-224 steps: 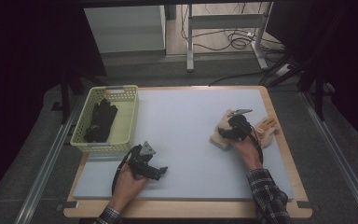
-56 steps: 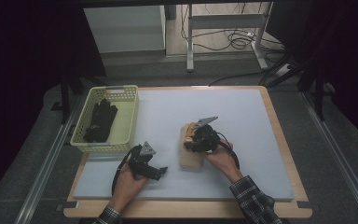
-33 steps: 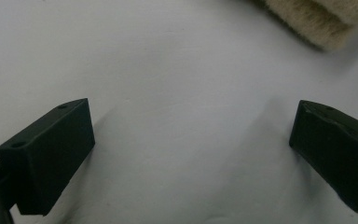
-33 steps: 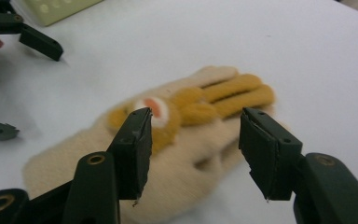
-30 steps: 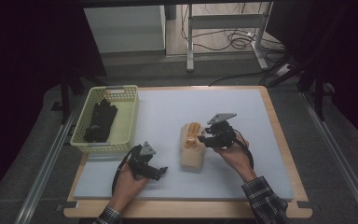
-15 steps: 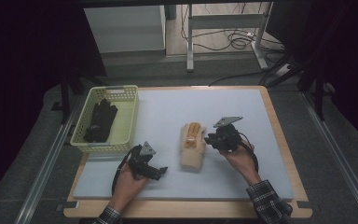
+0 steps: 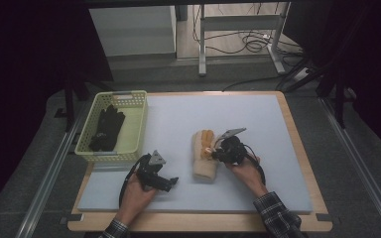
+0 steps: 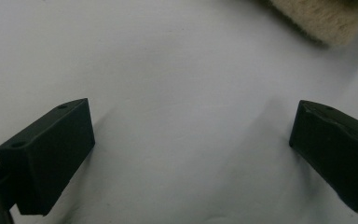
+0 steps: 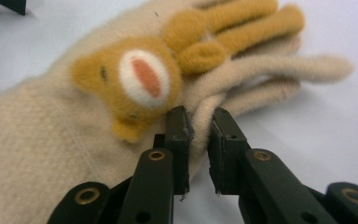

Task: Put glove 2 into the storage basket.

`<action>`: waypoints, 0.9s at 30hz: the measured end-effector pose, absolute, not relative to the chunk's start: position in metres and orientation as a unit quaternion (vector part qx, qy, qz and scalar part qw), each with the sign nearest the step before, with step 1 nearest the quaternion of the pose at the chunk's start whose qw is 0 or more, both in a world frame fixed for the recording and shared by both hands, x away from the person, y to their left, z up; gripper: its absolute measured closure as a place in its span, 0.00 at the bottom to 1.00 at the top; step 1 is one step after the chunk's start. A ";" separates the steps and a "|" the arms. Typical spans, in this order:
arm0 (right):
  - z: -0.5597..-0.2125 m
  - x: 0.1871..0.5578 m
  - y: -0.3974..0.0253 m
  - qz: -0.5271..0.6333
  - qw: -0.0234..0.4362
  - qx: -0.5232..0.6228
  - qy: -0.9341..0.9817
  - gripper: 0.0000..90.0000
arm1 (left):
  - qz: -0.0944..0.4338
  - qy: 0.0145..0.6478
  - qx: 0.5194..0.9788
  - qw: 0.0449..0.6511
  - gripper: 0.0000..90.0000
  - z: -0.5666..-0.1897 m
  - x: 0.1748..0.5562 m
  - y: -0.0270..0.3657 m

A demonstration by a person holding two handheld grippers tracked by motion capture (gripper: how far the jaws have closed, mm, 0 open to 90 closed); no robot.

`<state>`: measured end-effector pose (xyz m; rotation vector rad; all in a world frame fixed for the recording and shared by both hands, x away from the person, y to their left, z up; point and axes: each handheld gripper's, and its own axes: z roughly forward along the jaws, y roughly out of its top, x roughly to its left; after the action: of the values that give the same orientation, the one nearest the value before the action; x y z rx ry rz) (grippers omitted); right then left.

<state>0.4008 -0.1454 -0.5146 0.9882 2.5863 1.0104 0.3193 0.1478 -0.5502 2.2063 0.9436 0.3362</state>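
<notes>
The beige plush glove (image 7: 204, 154) with a bear face lies flat near the middle of the white mat (image 7: 188, 114), cuff toward the person, fingers pointing away. In the right gripper view the right gripper (image 9: 199, 125) has its jaws nearly closed on a thin fold of the glove (image 9: 65, 140) at the edge, just below the bear face (image 9: 137, 79) and where the fingers begin. That bite looks shallow, so if the hand lifts or drags, the soft knit could slip out, or the glove could stretch and swing so its loose fingers trail on the mat. The left gripper (image 7: 161, 179) rests on the mat well to the left of the glove, its jaws spread wide around bare mat (image 8: 182, 93); the glove's cuff (image 8: 324, 16) shows at the top of its view, so it offers no support yet. The yellow basket (image 7: 136, 129) holding dark gloves (image 7: 106, 128) stands further left; a swinging carry could snag its rim
</notes>
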 end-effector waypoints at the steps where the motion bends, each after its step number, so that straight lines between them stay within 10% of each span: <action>1: -0.511 0.398 -0.143 0.340 0.109 0.327 0.875 0.87 | 0.130 0.365 0.852 0.352 0.00 -0.550 0.319 0.148; 10: -0.493 0.403 -0.141 0.342 0.170 0.315 0.869 0.64 | 0.130 0.364 0.852 0.352 0.00 -0.550 0.319 0.148; 20: -0.493 0.394 -0.163 0.346 0.169 0.333 0.861 0.65 | 0.130 0.365 0.852 0.352 0.00 -0.550 0.319 0.148; 27: -0.504 0.373 -0.172 0.349 0.142 0.322 0.869 0.85 | 0.129 0.365 0.852 0.352 0.00 -0.550 0.319 0.148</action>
<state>0.3734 -0.1719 -0.5035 0.9282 2.5078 1.0069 0.3194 0.1480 -0.5501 2.2059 0.9443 0.3349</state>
